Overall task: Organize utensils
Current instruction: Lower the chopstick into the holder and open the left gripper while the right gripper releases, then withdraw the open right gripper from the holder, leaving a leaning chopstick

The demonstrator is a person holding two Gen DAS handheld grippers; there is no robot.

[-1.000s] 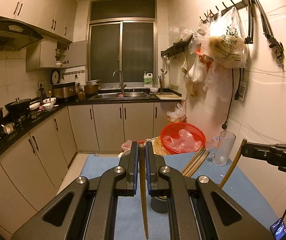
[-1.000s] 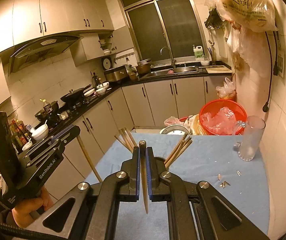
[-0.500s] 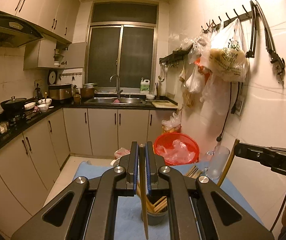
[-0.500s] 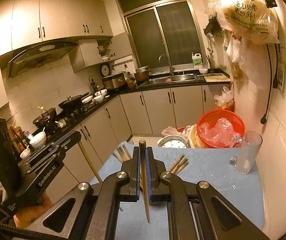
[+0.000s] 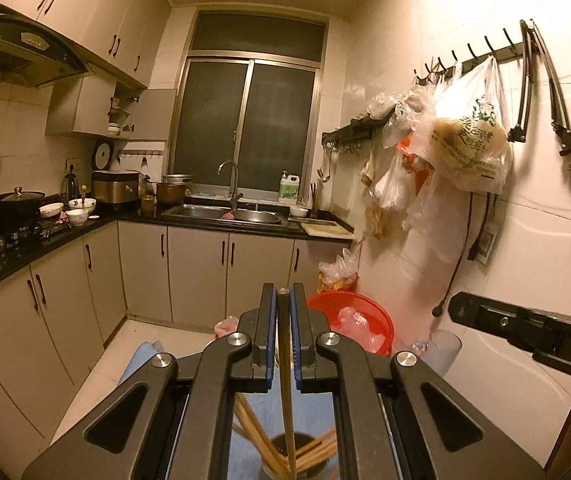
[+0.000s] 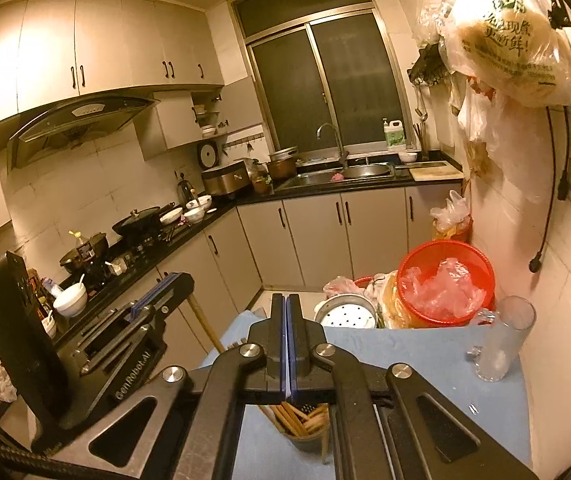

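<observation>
A: Chopstick (image 5: 286, 380), one wooden stick, is clamped upright in the left gripper (image 5: 284, 300), dead centre of the left wrist view. The jaws are clenched on it, blue pads pressed against either side.

B: And its lower end?

A: It runs down past the bottom edge of the frame, right in front of the dark cup (image 5: 297, 468) at bottom centre. More chopsticks (image 5: 257, 436) lean out of that cup at angles. Whether the held stick's tip is inside the cup, I can't tell.

B: Over to the right wrist view.

A: The right gripper (image 6: 288, 312) has its jaws pressed flat together with nothing between them. Just below, at lower centre, the same cup (image 6: 305, 444) peeks out with its bundle of chopsticks (image 6: 301, 424), standing on the blue cloth (image 6: 425, 364) that covers the counter.

B: Anything else on that cloth?

A: A clear glass mug (image 6: 503, 344) stands upright at the right, near the wall and well apart from the cup. Beyond the far edge sits a red basket (image 6: 445, 280) lined with clear plastic. The left gripper (image 6: 165, 292) shows at the left of this view too, stick angling down from it.
</observation>
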